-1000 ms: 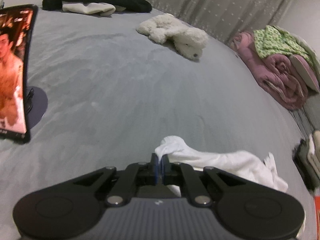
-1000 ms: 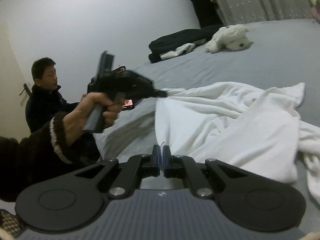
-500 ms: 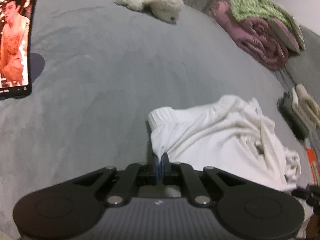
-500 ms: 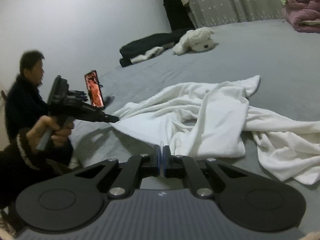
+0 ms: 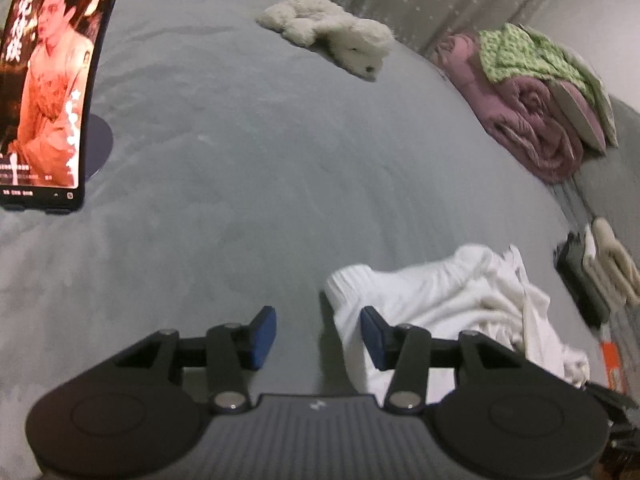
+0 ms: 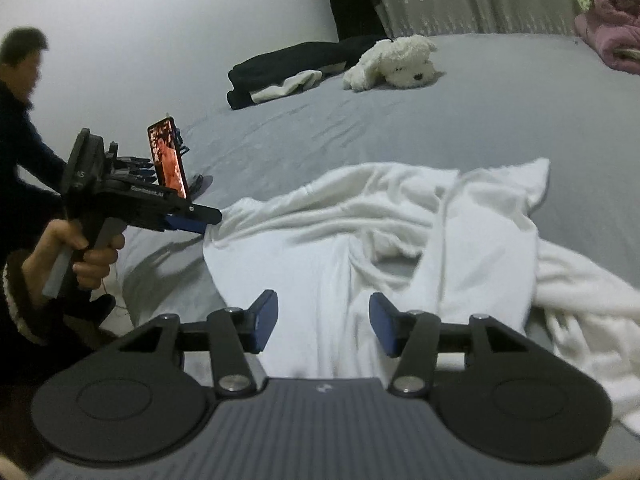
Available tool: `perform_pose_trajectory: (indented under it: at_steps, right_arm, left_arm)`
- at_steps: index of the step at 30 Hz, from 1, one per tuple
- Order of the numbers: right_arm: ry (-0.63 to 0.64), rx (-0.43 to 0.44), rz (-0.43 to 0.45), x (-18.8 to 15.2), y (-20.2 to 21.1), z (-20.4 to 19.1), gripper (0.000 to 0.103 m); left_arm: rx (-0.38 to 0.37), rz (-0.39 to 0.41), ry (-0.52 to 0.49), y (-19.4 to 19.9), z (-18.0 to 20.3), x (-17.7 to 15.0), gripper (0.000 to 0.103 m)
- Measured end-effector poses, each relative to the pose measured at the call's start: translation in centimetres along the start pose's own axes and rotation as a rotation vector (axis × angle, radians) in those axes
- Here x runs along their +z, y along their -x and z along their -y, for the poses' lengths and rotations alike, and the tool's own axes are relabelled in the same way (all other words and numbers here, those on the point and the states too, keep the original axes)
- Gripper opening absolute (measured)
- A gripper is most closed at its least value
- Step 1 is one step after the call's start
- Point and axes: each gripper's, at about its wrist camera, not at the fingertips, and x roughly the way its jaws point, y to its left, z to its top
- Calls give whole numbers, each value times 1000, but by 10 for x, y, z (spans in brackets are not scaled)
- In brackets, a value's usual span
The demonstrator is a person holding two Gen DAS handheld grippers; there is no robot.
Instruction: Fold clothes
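Both grippers, shut on cloth a second ago, are now opening, left gripper point(image 5: 318, 334) and right gripper point(image 6: 323, 322) empty over the white garment point(image 6: 360, 240) on the grey bed point(image 6: 440, 120), plush dog point(image 6: 396, 62) far behind.

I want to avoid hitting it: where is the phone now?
The phone stands upright at the left view's left edge on the grey bed, far from the white garment.

white garment point(image 6: 400, 240): soft fleecy cloth, matt | bed point(image 5: 260, 160): grey cloth, smooth, matt | toy dog point(image 5: 344, 40): shaggy plush | phone point(image 5: 48, 80): glossy screen | left gripper point(image 5: 318, 334): matt black plastic, blue rubbery fingers point(image 5: 262, 334)
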Motion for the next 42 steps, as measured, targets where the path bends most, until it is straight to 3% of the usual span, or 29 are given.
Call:
perform_pose_trajectory:
  at_steps: [8,16,18,26,31,36,42]
  right_arm:
    - [-49,-73,32,18,-16,1,55]
    - [-180,-147,83,56,-25,30,55]
    - [-178,-162,87,69,-33,35,55]
    - [-126,-272,16,106,-87,57,55]
    - [-128,-276,-70,100,-107,59,55]
    - [-29,-256,-132,76,-102,38,55]
    - [74,-269,-129,50,-85,17,55]
  left_arm:
    - [-56,-11,96,-19,1,10,46]
    - [-79,-33,130,-24,5,15,45]
    - [-62,-38,119,-26,6,14,35]
    - [-14,-41,66,-28,14,11,21]
    - [-6,-51,36,-25,15,10,19]
    - [-3,-66,12,-22,14,5,17]
    - [-2,-77,1,-20,13,1,15]
